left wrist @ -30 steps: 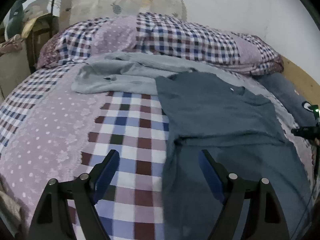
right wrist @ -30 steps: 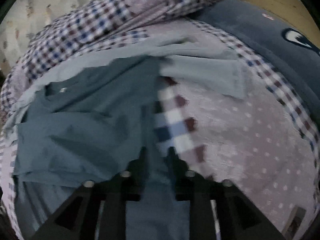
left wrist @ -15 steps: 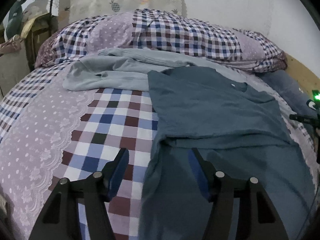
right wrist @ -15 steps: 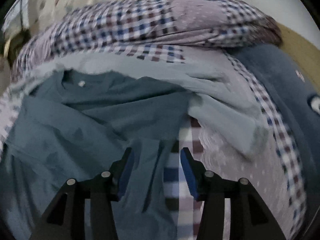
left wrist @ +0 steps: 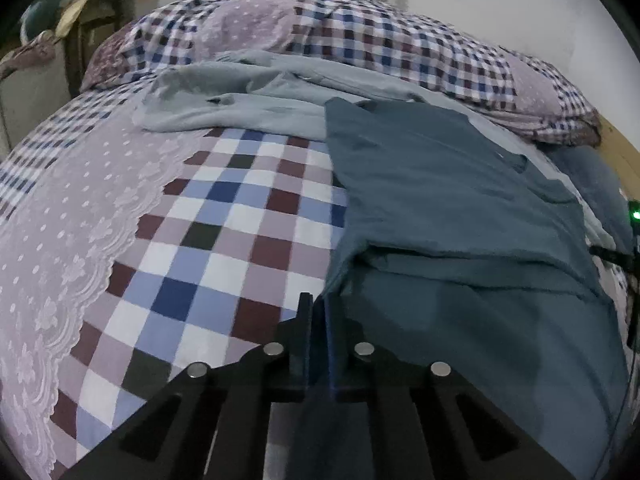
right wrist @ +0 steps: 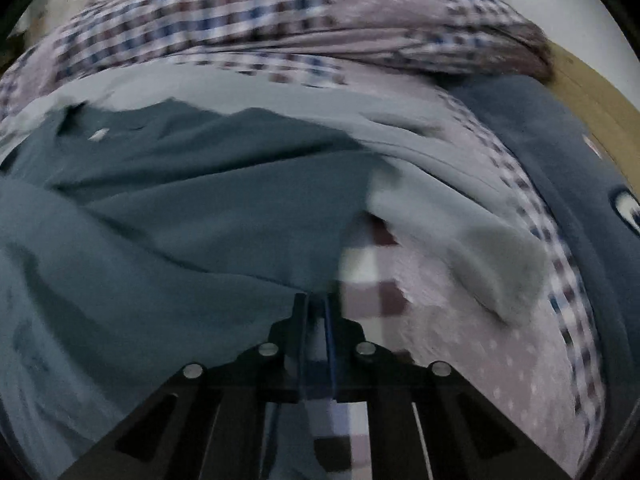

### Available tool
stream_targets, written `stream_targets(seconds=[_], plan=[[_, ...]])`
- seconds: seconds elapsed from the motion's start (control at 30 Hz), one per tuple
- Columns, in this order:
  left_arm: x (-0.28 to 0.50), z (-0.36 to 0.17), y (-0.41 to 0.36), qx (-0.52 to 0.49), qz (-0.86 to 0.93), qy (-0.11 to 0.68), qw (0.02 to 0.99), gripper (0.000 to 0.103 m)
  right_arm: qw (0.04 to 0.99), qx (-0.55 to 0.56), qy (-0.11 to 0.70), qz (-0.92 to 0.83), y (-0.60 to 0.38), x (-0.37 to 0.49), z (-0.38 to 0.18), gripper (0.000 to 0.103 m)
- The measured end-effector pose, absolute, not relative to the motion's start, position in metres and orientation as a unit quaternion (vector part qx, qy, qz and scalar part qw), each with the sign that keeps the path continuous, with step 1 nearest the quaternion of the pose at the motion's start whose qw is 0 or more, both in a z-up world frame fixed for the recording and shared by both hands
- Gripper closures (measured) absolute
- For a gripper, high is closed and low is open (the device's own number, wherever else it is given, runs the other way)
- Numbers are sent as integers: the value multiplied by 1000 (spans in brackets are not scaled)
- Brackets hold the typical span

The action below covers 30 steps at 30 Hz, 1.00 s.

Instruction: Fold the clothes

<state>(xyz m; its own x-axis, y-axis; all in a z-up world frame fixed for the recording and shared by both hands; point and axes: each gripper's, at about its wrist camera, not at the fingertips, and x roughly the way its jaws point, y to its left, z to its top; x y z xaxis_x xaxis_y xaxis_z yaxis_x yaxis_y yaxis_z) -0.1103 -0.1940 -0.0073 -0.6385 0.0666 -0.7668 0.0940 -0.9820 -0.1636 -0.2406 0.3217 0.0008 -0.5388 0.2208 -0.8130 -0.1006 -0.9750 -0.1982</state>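
Teal T-shirt point(left wrist: 460, 208) lies spread on a bed, on a checked and dotted bedspread point(left wrist: 224, 236), with its collar toward the pillows point(left wrist: 360, 36) at the head and its lower half nearest the cameras. Its upper part looks already doubled over, judging by a horizontal crease and a loose edge running across the middle of the shirt. Pale grey garment point(left wrist: 240, 108) sits crumpled just behind the teal T-shirt, between it and the pillows, and appears untouched so far. Dark blue cushion point(right wrist: 560, 168) lies beyond the shirt's far side edge, by the wooden bed frame. Left tongs point(left wrist: 317, 312) are closed tight at the teal T-shirt's near side edge, where the fabric meets the checked squares; the cloth edge runs in between the blue pads, so they appear to pinch it. Right tongs point(right wrist: 316, 308) are at the opposite side edge of the same shirt, and their jaws are closing with the hem between them; that view is blurred, so whether the pads already press the cloth firmly is hard to tell. As a judgement, the fold is at an early to middle stage: one crosswise fold seems made, both side edges are being gripped for the next fold, and the pale grey garment remains to be folded.
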Motion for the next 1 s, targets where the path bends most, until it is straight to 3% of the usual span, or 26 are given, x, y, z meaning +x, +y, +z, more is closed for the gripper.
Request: stream_targets(seconds=[0.1, 0.17, 0.37, 0.5, 0.67, 0.77, 0.83, 0.87, 1.0], plan=[[-109, -10, -203, 428, -896, 114, 21, 100, 112, -460, -42, 880, 322, -231, 12, 78], [-108, -10, -210, 428, -894, 129, 22, 100, 103, -445, -21, 890, 315, -223, 25, 61], [-101, -3, -223, 423, -893, 153, 9, 99, 21, -403, 4, 915, 255, -213, 62, 57], [-98, -1, -227, 417, -894, 165, -5, 82, -64, -395, -17, 916, 171, -221, 75, 55], [-101, -5, -222, 419, -890, 171, -46, 74, -152, -387, -68, 907, 57, -244, 76, 52], [-104, -11, -219, 430, -884, 172, -56, 74, -190, -387, -85, 898, 7, -258, 65, 46], [-104, -14, -222, 434, -880, 184, -54, 84, -203, -392, -104, 891, -22, -275, 55, 44], [-104, -16, -224, 437, -877, 193, -52, 99, -208, -396, -111, 887, -35, -284, 51, 44], [-102, -24, -236, 432, -866, 243, -66, 101, -228, -434, -25, 871, -58, -339, 42, 44]])
